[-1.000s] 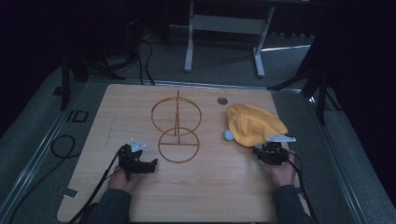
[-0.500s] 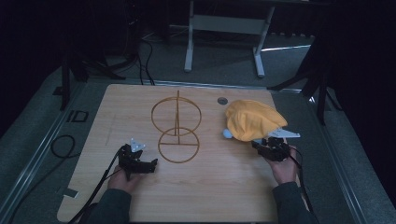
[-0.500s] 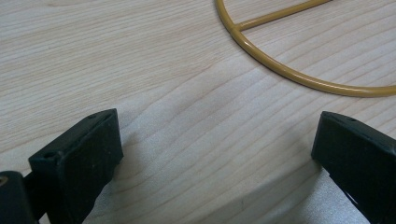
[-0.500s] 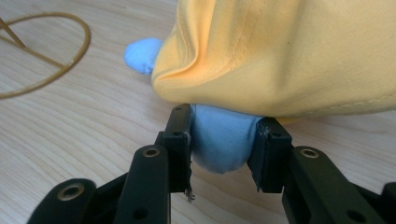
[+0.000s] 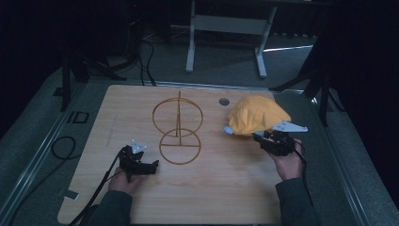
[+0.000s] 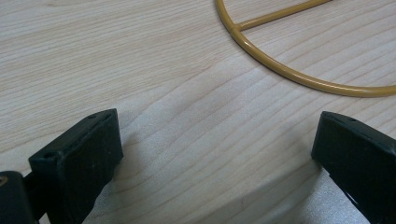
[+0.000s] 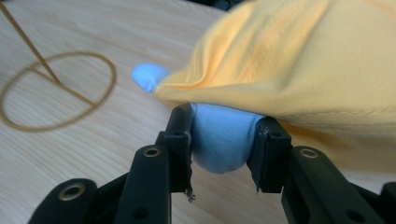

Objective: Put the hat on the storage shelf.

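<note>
Black grippers (image 5: 149, 165); trailing cables; dark sleeves (image 5: 295, 200)

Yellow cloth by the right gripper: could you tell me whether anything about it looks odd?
Yes. The yellow cloth lies draped over a light-blue soft piece, which the right gripper clamps; a light-blue tip pokes out from under the cloth's edge.

No text, label, brand, number or sign can be read in these pictures.

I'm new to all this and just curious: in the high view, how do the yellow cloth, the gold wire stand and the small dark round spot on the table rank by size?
Largest to smallest:
1. gold wire stand
2. yellow cloth, lifted nearer the camera, so this ranking is unsure
3. dark round spot, clearly smallest
</note>
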Available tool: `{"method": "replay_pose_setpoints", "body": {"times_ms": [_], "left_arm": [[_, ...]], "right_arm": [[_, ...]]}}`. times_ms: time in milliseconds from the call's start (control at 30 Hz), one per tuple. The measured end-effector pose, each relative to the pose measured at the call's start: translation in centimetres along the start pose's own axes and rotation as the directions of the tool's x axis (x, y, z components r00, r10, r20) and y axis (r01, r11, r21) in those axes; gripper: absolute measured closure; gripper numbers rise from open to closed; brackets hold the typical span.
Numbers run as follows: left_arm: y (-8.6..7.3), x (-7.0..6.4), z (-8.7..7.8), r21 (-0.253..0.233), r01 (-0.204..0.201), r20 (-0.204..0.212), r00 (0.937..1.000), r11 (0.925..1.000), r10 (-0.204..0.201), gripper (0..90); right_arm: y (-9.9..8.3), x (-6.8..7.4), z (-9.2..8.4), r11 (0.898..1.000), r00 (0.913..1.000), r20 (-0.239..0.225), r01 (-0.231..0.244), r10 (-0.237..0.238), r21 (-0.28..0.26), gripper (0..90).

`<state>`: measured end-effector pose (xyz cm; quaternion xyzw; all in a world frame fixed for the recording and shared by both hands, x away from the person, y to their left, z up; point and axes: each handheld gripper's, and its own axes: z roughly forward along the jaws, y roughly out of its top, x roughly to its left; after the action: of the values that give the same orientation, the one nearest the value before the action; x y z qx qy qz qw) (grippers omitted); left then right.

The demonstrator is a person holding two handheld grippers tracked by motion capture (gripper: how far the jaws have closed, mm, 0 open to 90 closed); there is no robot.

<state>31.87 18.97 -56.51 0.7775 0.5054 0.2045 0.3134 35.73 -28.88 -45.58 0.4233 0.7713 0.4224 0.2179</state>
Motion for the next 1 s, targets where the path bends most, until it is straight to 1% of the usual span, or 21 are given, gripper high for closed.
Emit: {"method": "replay_pose_setpoints", "body": {"times_ms": [33, 133, 167, 200, 233, 267, 300, 367, 433, 500, 533, 567, 600, 633, 667, 767, 833, 933, 967, 1000], "left_arm": [[0.0, 0.0, 0.0, 0.000, 0.000, 0.000, 1.0000, 1.0000, 0.000, 1.9], [0.0, 0.0, 0.0, -0.003, 0.004, 0.000, 1.0000, 1.0000, -0.004, 1.9], [0.0, 0.0, 0.0, 0.000, 0.000, 0.000, 1.0000, 1.0000, 0.000, 1.9], [0.0, 0.0, 0.0, -0.001, 0.001, 0.000, 1.0000, 1.0000, -0.001, 1.9], [0.0, 0.0, 0.0, -0.002, 0.003, 0.000, 1.0000, 1.0000, -0.003, 1.9], [0.0, 0.0, 0.0, -0.002, 0.003, 0.000, 1.0000, 1.0000, -0.003, 1.9], [0.0, 0.0, 0.0, -0.001, 0.003, 0.000, 1.0000, 1.0000, -0.003, 1.9], [0.0, 0.0, 0.0, -0.002, 0.004, 0.000, 1.0000, 1.0000, -0.004, 1.9], [0.0, 0.0, 0.0, -0.003, 0.003, 0.000, 1.0000, 1.0000, -0.003, 1.9], [0.0, 0.0, 0.0, -0.002, 0.003, 0.000, 1.0000, 1.0000, -0.003, 1.9], [0.0, 0.0, 0.0, -0.002, 0.003, 0.000, 1.0000, 1.0000, -0.003, 1.9], [0.0, 0.0, 0.0, -0.002, 0.003, 0.000, 1.0000, 1.0000, -0.003, 1.9], [0.0, 0.0, 0.0, -0.002, 0.003, 0.000, 1.0000, 1.0000, -0.003, 1.9], [0.0, 0.0, 0.0, -0.002, 0.003, 0.000, 1.0000, 1.0000, -0.003, 1.9], [0.0, 0.0, 0.0, 0.000, 0.000, 0.000, 1.0000, 1.0000, 0.000, 1.9], [0.0, 0.0, 0.0, 0.000, 0.000, 0.000, 1.0000, 1.0000, 0.000, 1.9], [0.0, 0.0, 0.0, 0.000, 0.000, 0.000, 1.0000, 1.0000, 0.000, 1.9], [0.0, 0.0, 0.0, 0.000, 0.000, 0.000, 1.0000, 1.0000, 0.000, 1.9], [0.0, 0.0, 0.0, 0.000, 0.000, 0.000, 1.0000, 1.0000, 0.000, 1.9], [0.0, 0.0, 0.0, 0.000, 0.000, 0.000, 1.0000, 1.0000, 0.000, 1.9]], "right_arm": [[0.0, 0.0, 0.0, 1.000, 1.0000, 0.000, 0.000, 0.000, 0.000, 64.1], [0.7, 0.3, -1.0, 0.999, 0.9985, -0.046, -0.032, 0.030, -0.044, 64.3], [1.1, 0.7, -1.7, 0.997, 0.9975, -0.064, -0.035, 0.030, -0.063, 64.3], [1.1, 0.7, -1.7, 0.997, 0.9975, -0.064, -0.035, 0.030, -0.063, 64.3], [1.4, 0.9, -2.2, 0.996, 0.9941, -0.102, -0.045, 0.038, -0.072, 64.3], [1.5, 0.9, -2.4, 0.995, 0.9925, -0.114, -0.053, 0.044, -0.081, 64.2], [1.6, 0.8, -2.5, 0.995, 0.9922, -0.116, -0.056, 0.046, -0.081, 64.1], [1.6, 0.7, -2.5, 0.995, 0.9921, -0.116, -0.059, 0.049, -0.078, 64.0], [1.4, 0.1, -2.4, 0.994, 0.9917, -0.102, -0.086, 0.078, -0.074, 63.7], [1.2, -0.4, -2.3, 0.990, 0.9896, -0.092, -0.118, 0.111, -0.073, 62.7], [1.2, -0.4, -2.3, 0.990, 0.9896, -0.092, -0.118, 0.111, -0.073, 62.7], [1.1, -0.7, -2.2, 0.989, 0.9886, -0.083, -0.132, 0.126, -0.073, 61.9], [0.9, -1.0, -2.2, 0.985, 0.9863, -0.071, -0.154, 0.149, -0.074, 61.2], [0.9, -1.0, -2.2, 0.985, 0.9863, -0.071, -0.154, 0.149, -0.074, 61.2], [0.5, -1.8, -2.2, 0.979, 0.9808, -0.058, -0.190, 0.186, -0.068, 58.5], [0.0, -2.3, -2.4, 0.977, 0.9783, -0.059, -0.202, 0.198, -0.067, 55.7], [-0.2, -2.4, -2.7, 0.978, 0.9798, -0.054, -0.196, 0.193, -0.064, 53.3], [-0.5, -2.4, -3.1, 0.983, 0.9841, -0.028, -0.177, 0.176, -0.049, 47.2], [-0.5, -2.4, -3.1, 0.983, 0.9841, -0.028, -0.177, 0.176, -0.049, 47.2], [-0.8, -2.5, -3.5, 0.983, 0.9837, -0.029, -0.179, 0.177, -0.048, 46.5]]}}
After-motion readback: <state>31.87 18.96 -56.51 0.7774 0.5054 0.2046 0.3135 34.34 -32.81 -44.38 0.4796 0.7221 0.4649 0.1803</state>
